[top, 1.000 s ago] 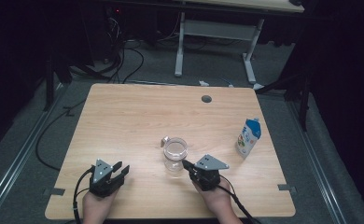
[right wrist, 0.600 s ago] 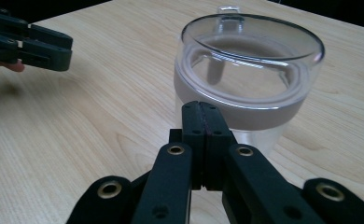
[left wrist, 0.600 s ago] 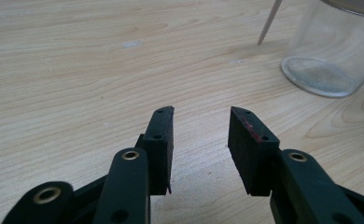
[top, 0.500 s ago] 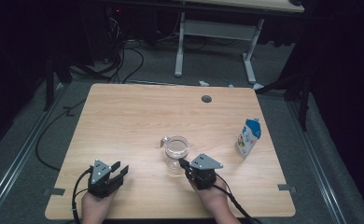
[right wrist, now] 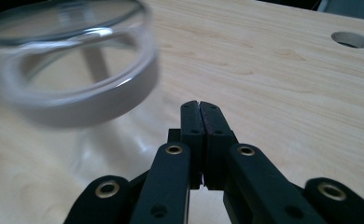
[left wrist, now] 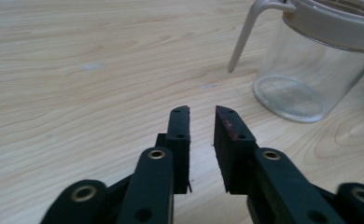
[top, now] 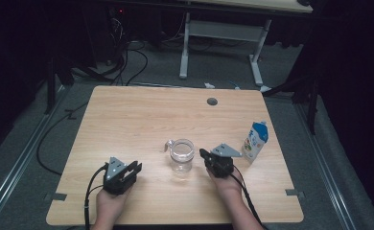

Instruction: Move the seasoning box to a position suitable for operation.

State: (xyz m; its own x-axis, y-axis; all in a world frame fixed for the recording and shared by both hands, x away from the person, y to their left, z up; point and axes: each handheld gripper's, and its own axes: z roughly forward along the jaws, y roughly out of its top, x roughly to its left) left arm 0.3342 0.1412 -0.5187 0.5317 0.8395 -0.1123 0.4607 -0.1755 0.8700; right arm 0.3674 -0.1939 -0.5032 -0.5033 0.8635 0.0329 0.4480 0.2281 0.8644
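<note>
Glass jug [top: 181, 155], clear and empty with a pale rim and thin handle, stands upright near the middle of the wooden table [top: 142, 120], between my two hands. Seen from above, my left gripper [top: 132, 168] sits at about eight o'clock from the jug, well apart from it; its jaws have just been closing and now stand a narrow gap apart with nothing between them. In the left gripper view that gap [left wrist: 202, 119] shows bare wood, and the jug [left wrist: 311, 70] rises at about two o'clock from the tips, its handle turned toward my side. My right gripper [top: 205, 156] lies just beside the jug at about three o'clock from it, jaws pressed together and holding nothing. In the right gripper view the closed tips [right wrist: 200, 109] point across the tabletop, with the jug's rim [right wrist: 73, 60] close and blurred at about ten o'clock. A blue and white carton [top: 255, 142] stands upright at about three o'clock from my right gripper, near the table's right edge.
</note>
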